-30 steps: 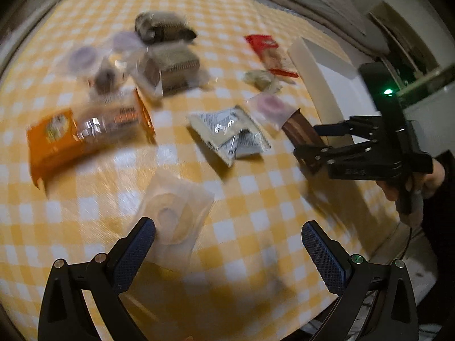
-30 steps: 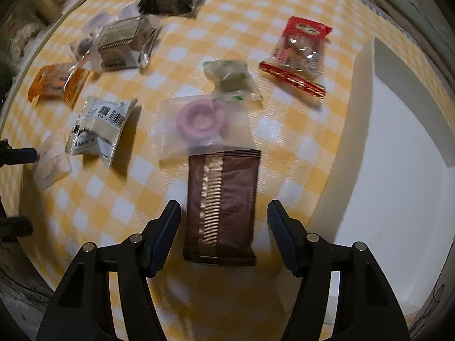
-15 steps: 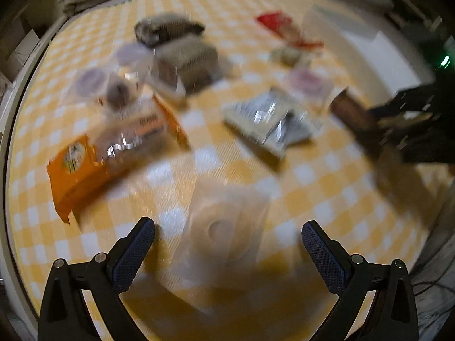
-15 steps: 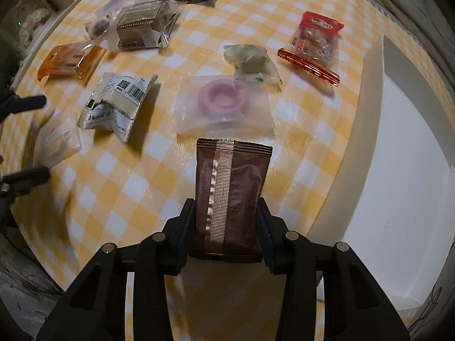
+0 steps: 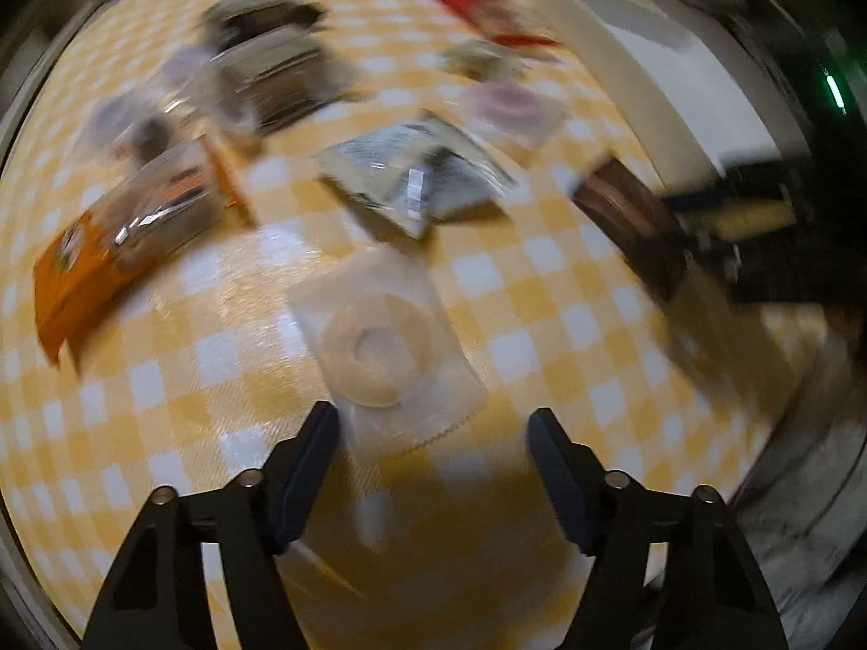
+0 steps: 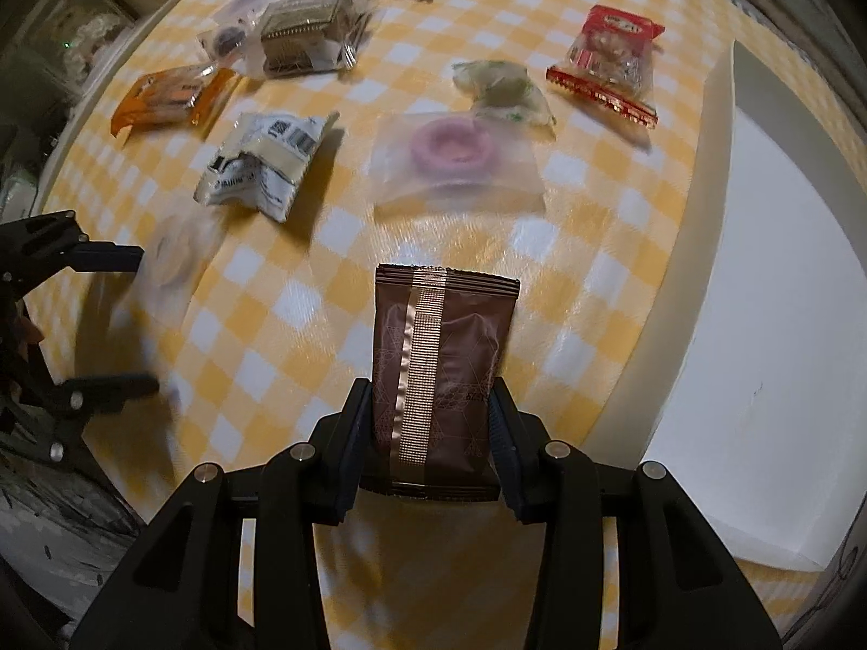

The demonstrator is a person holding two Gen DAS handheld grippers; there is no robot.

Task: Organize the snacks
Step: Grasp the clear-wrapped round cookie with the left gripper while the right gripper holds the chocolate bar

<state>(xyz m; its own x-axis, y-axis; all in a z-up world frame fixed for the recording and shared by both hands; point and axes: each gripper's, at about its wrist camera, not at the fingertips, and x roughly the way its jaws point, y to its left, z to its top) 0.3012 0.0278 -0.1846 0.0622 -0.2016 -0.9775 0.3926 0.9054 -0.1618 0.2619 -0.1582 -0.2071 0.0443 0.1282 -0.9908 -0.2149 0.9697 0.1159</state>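
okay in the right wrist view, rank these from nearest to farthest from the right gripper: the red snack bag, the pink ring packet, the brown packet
1. brown packet, clamped between the right gripper fingers.
2. pink ring packet, straight ahead, mid-table.
3. red snack bag, far, ahead to the right.

Ten snack packets: two ring sweets, pink [image 6: 452, 149] and pale [image 5: 379, 344]; one brown bar [image 6: 441, 374]; seven others. One white box [image 6: 769, 325]. Two grippers.

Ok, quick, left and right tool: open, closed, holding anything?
Left tool: open, holding nothing, its fingers either side of the clear-wrapped pale ring snack.
Right tool: closed on the brown packet.
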